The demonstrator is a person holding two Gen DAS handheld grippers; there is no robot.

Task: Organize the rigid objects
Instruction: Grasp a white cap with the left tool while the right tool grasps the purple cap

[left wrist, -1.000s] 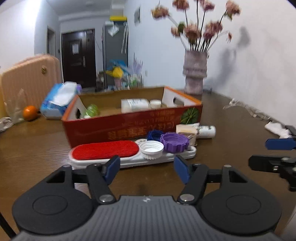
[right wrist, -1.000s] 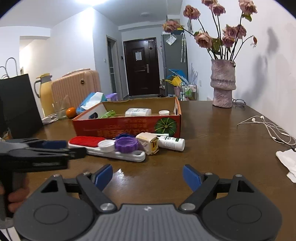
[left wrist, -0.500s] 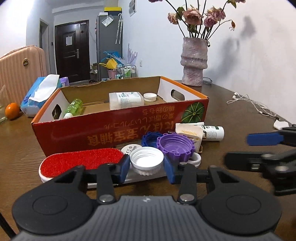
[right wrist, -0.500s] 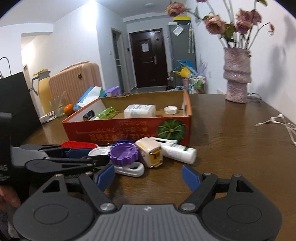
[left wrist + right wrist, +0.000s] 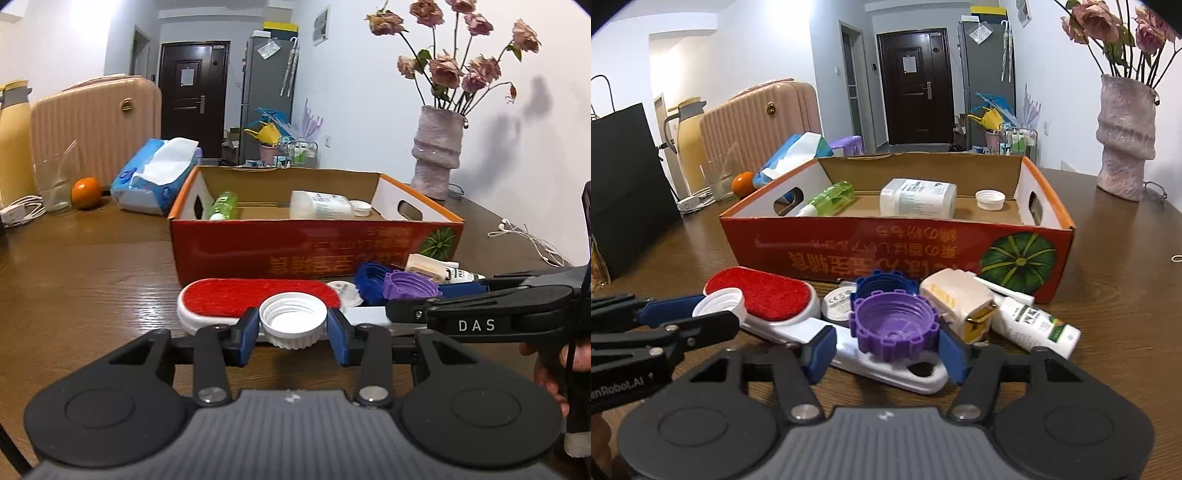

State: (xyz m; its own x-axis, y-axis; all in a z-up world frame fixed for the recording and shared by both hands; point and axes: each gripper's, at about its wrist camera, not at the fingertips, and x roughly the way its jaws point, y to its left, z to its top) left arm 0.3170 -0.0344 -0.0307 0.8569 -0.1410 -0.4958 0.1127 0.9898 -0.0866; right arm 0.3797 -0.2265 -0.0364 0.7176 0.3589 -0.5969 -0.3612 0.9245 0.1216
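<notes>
Two caps are in our grippers just in front of the orange box (image 5: 849,254): our left gripper (image 5: 293,330) is clenched on the white cap (image 5: 293,319), and our right gripper (image 5: 886,345) has just been closing around the purple cap (image 5: 895,325), pads not clearly pressing yet. Inside the box lie a green bottle (image 5: 831,199), a white bottle (image 5: 918,197) and another cap. Before it, the red brush (image 5: 764,295), blue cap (image 5: 886,286), plug (image 5: 960,302) and tube (image 5: 1034,326) remain, so we judge most sorting undone.
</notes>
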